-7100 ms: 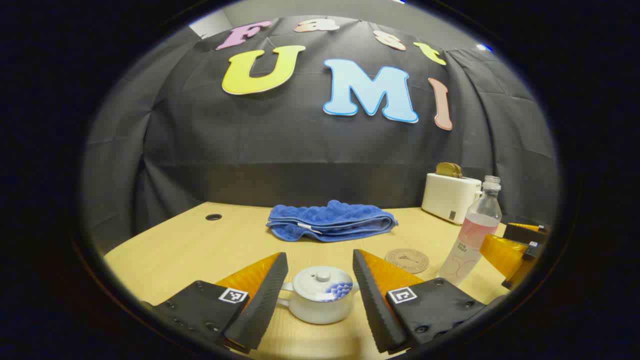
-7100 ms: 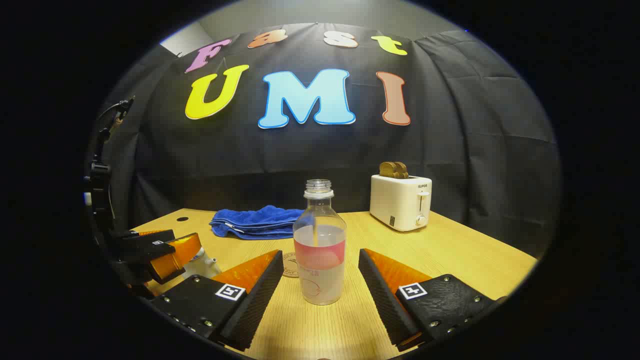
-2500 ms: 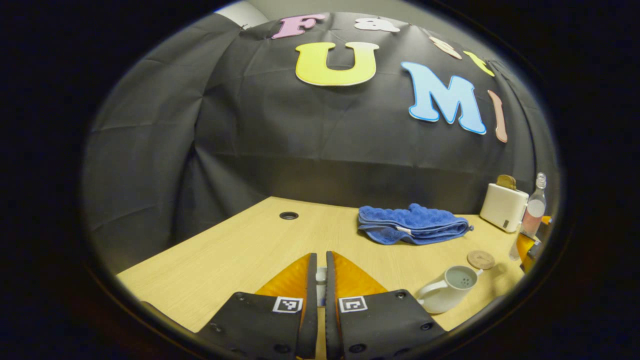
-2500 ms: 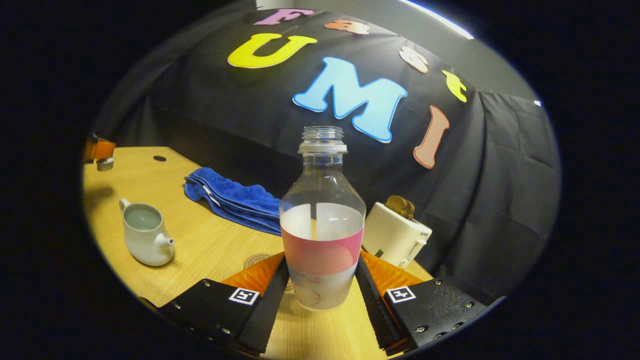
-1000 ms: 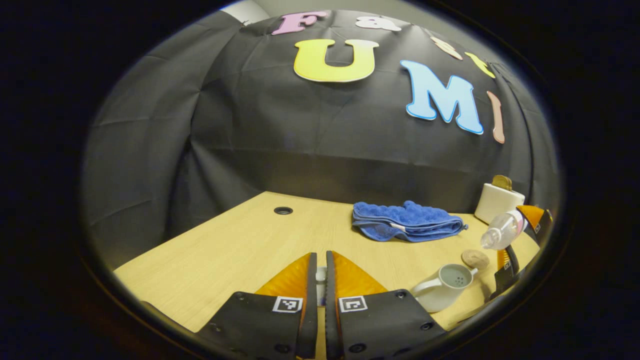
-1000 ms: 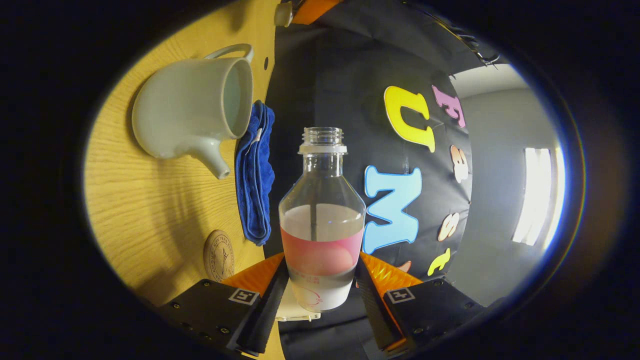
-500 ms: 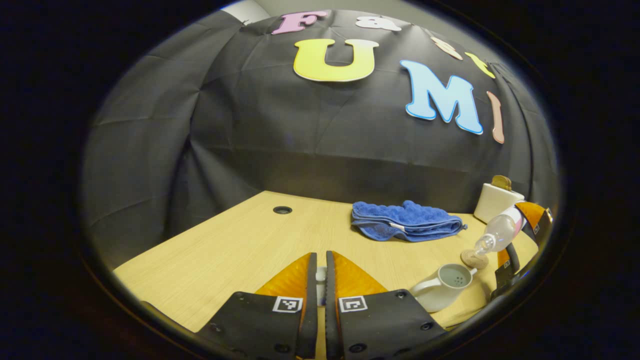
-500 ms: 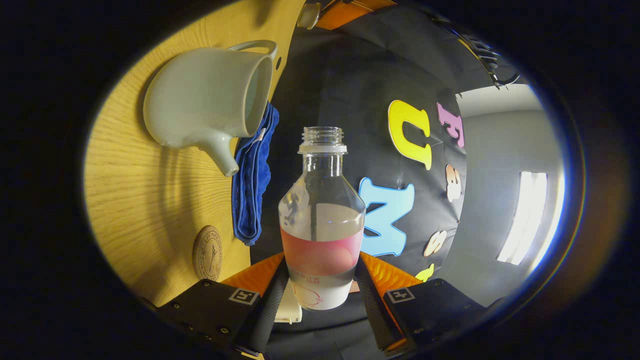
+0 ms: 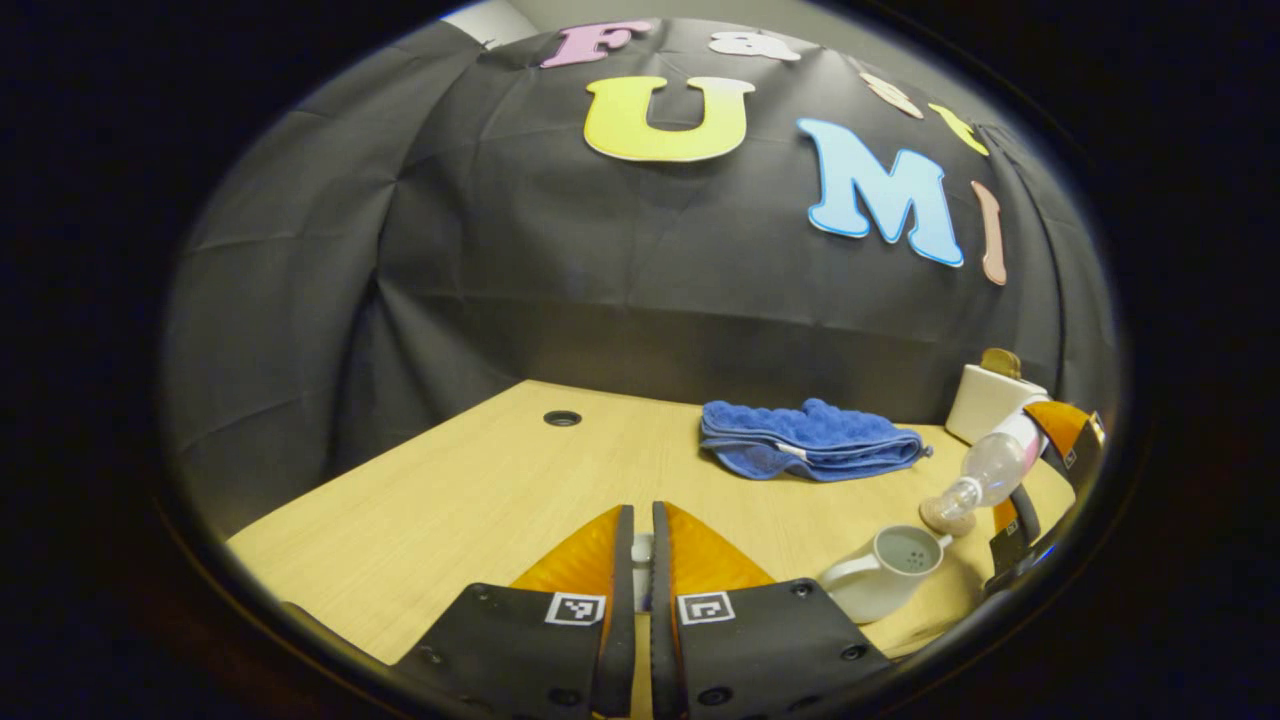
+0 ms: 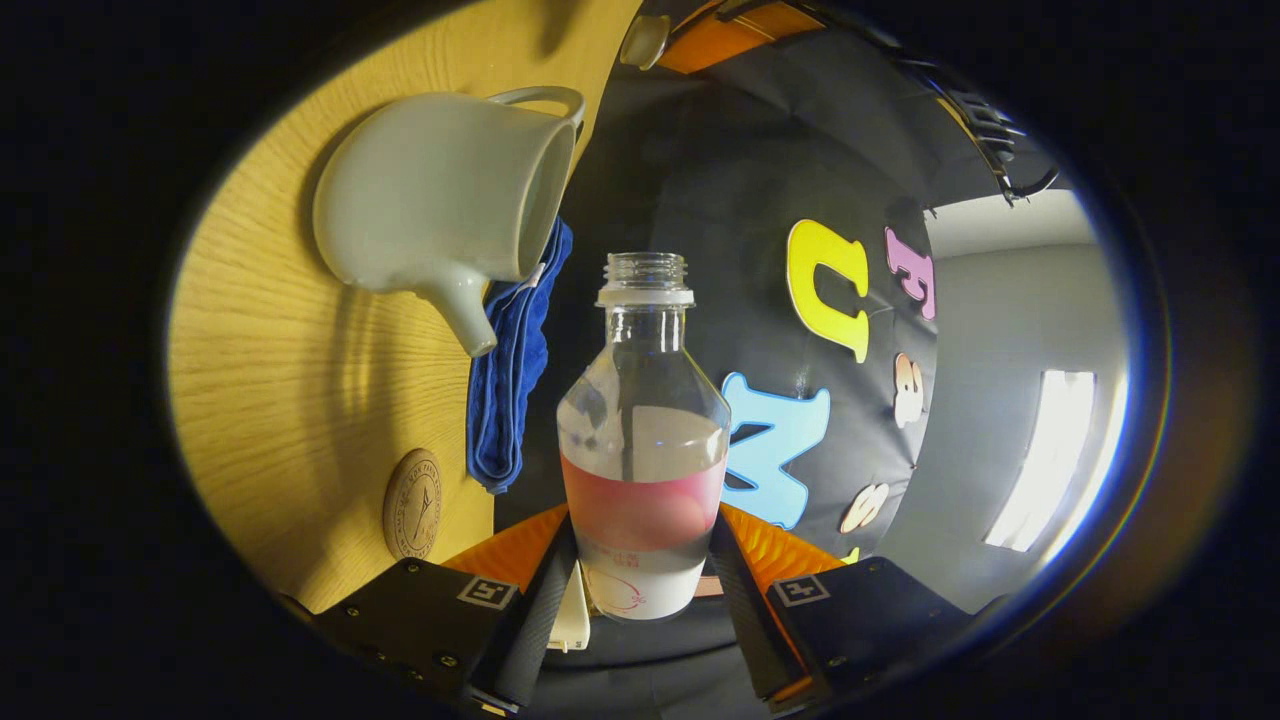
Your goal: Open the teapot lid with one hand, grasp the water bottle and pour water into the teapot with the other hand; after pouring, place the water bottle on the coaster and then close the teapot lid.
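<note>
One water bottle (image 10: 643, 440) is clamped tilted by the right gripper (image 10: 640, 560) over one teapot (image 10: 440, 200); left gripper (image 9: 640, 560) pinches its lid (image 9: 641, 548).

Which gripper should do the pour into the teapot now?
Right. The right gripper is shut on the water bottle, tipped with its neck just above the open teapot. The left gripper is shut on the lid, off to the side.

One teapot (image 9: 885, 583), one water bottle (image 10: 643, 450), one coaster (image 10: 412, 505), one towel (image 9: 808, 452), one toaster (image 9: 990, 398).
</note>
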{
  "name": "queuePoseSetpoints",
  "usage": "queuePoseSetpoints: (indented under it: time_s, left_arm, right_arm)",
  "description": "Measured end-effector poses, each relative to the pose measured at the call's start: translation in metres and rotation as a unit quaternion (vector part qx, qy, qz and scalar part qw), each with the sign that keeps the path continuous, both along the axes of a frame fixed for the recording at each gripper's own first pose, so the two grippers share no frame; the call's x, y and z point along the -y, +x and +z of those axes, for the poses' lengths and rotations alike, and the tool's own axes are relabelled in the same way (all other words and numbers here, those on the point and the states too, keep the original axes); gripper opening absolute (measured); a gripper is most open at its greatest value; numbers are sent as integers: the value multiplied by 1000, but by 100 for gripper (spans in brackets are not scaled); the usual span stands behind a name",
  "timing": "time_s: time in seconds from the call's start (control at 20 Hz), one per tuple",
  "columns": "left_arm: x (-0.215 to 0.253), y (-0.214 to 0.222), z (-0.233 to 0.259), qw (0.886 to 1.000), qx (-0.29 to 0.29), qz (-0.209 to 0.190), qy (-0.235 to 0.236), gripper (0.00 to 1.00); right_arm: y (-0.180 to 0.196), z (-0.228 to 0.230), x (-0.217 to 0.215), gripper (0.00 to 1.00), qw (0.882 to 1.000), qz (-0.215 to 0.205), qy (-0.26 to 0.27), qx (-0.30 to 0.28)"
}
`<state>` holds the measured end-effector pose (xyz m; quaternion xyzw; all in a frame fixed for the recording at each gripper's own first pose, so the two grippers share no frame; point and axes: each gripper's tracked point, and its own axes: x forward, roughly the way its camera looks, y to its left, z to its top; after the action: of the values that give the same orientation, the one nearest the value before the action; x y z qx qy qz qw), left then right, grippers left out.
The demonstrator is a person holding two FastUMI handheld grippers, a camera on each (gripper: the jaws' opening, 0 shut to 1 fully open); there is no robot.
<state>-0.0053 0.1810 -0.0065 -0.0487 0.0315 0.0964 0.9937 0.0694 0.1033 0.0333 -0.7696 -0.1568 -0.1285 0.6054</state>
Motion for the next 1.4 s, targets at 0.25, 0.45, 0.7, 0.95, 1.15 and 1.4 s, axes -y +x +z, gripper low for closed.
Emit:
queuePoseSetpoints:
  time_s: [0.25, 0.45, 0.7, 0.95, 1.15, 1.4]
  left_arm:
    - [1, -1, 1, 1000, 0, -2, -1, 13]
    - [2, 0, -1, 1000, -1, -4, -2, 13]
    - [3, 0, -1, 1000, -2, -7, -2, 13]
    - [4, 1, -1, 1000, -3, -7, -1, 12]
    - [4, 0, -2, 1000, -5, -8, 0, 13]
    - [5, 0, -2, 1000, -6, -9, 2, 13]
  right_arm:
    - [-1, 0, -3, 77, 1000, 4, -21, -2]
    - [-2, 5, -4, 77, 999, 3, -33, 6]
    - [-3, 14, -1, 77, 999, 2, -36, 14]
    - [-3, 25, -4, 77, 999, 4, -47, 24]
    - [-6, 30, -5, 77, 998, 7, -55, 29]
    - [-7, 37, -6, 77, 997, 9, -62, 34]
